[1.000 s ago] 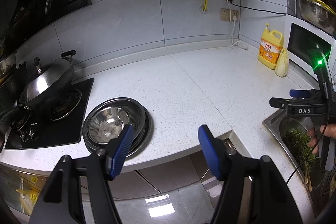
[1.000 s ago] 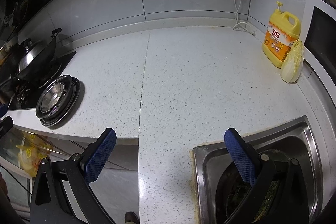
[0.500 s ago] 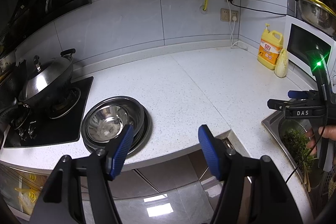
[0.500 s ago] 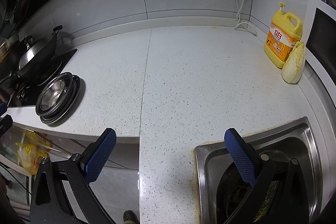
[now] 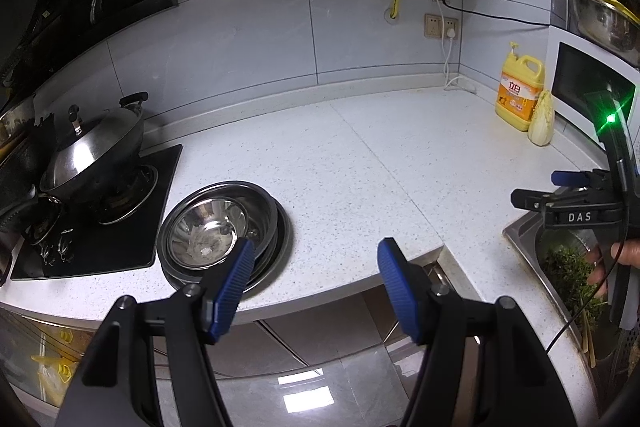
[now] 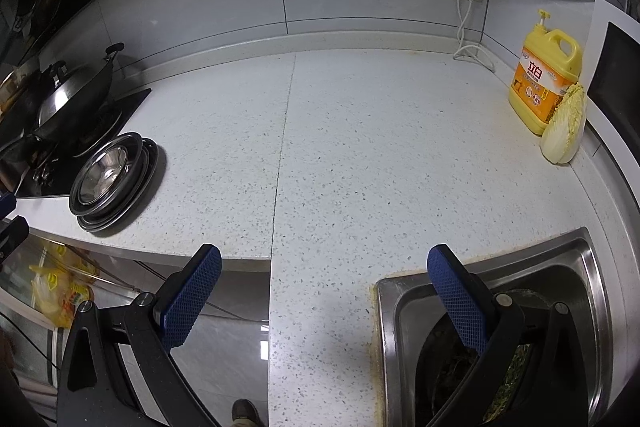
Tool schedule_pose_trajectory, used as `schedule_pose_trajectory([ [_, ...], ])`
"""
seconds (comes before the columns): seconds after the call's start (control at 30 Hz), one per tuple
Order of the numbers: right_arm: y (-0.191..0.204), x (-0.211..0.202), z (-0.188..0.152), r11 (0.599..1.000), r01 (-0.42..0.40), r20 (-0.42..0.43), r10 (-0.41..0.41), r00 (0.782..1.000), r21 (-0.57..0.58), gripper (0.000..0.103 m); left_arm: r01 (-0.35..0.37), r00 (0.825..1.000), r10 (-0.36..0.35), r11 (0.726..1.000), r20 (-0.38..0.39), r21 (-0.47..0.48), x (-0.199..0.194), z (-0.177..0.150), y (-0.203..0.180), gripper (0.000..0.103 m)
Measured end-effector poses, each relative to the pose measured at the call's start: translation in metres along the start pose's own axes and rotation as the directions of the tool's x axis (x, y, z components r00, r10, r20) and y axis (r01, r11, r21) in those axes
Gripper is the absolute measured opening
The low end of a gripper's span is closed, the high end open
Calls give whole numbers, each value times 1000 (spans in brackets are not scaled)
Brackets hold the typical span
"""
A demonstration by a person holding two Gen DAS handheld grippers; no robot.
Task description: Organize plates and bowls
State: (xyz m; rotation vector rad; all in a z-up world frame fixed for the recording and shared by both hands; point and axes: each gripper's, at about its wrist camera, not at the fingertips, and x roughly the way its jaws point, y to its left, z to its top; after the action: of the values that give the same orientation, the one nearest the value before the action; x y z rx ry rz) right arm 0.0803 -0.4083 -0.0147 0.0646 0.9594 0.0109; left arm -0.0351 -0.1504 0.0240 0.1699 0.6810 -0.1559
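A: Where's the stack?

B: Steel bowls (image 5: 218,227) nested on plates, all one pile; sits on the bench (image 5: 360,163) at its front edge, just beside the hob (image 5: 96,227); the pile leans slightly, the rims not concentric, so I judge it is set down loosely rather than sorted.

A: Left claw?

B: Left claw (image 5: 312,283) wide, holding nothing; it hangs off the bench front, over the floor; its left pad (image 5: 234,283) overlaps the pile's near rim in view, though I cannot tell if it touches; probably lined up low so a finger can slip under or over that rim.

A: And the right?

B: Right claw (image 6: 324,301) also wide and empty; held by the sink (image 6: 588,259), well apart from the pile (image 6: 114,179); greens in the sink basin below it; likely parked there out of the way, leaving the left side room.

A: Anything near the pile?

B: Lidded wok (image 5: 96,147) on the burner behind it; a careless lift could knock it. Soap jug (image 6: 544,83) and cabbage (image 6: 566,125) stand at the far right corner, clear of the work; the middle of the bench is bare, a fair spot for sorted piles.

A: Progress?

B: Nothing separated yet, by the look of it.
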Motion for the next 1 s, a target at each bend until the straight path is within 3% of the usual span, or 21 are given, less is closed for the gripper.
schedule_pose_trajectory([
  [0.33, -2, 1, -1, 1000, 0, -2, 0, 1000, 4, 101, 36, 999, -36, 999, 5, -29, 1, 1, 4, 63],
  [0.7, -3, 4, -4, 1000, -3, -6, 3, 1000, -1, 101, 1, 1000, 0, 995, -5, 100, 0, 8, -2, 63],
  [1.0, -2, 6, -5, 1000, -5, -11, 5, 1000, -5, 101, -18, 1000, 20, 994, -16, 105, 3, 12, 2, 63],
])
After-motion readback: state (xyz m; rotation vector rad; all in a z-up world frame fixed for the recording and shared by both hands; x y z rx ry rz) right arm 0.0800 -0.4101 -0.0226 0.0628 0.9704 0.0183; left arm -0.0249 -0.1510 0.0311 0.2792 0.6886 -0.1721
